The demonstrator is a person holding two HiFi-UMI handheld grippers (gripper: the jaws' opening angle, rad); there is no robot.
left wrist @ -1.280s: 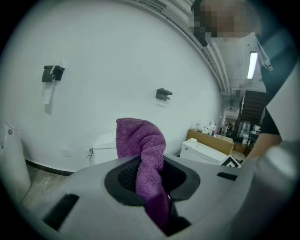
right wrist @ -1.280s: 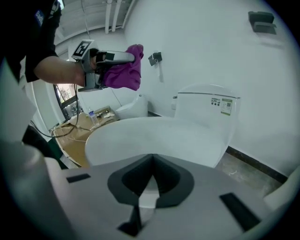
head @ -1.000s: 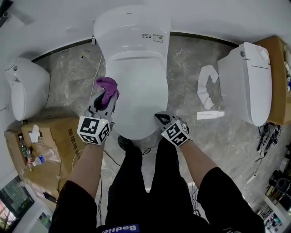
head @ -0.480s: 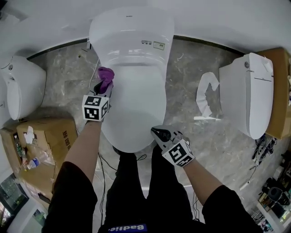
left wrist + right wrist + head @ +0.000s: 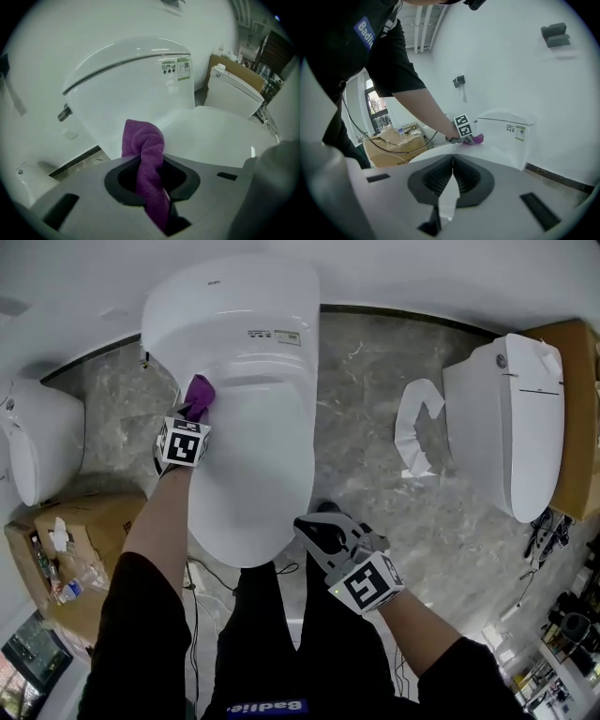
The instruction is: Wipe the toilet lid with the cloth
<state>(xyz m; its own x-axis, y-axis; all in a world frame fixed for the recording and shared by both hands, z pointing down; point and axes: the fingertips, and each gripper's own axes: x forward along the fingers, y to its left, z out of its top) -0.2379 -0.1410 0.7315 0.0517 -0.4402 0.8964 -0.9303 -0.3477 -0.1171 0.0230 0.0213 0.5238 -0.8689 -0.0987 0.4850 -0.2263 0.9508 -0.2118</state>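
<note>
Moved: left gripper (image 5: 193,420) has slid up the toilet lid (image 5: 255,470) to its back-left corner.
Left claw: clamped on cloth (image 5: 200,392), touching lid there.
Right gripper (image 5: 312,528): jaws together, empty.
Progress: we judge left edge wiped, rest remains.

Spare toilet (image 5: 511,423) right, white strip (image 5: 405,423) on floor beside it; cardboard box (image 5: 84,521) left.

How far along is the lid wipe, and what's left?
Done: the purple cloth is clamped in the left gripper. In hand: it sits at the rear left corner of the toilet lid, beside the tank. Left, likely: the middle, right side and front; no wipe marks show. The right gripper is shut, empty, off the front edge.
</note>
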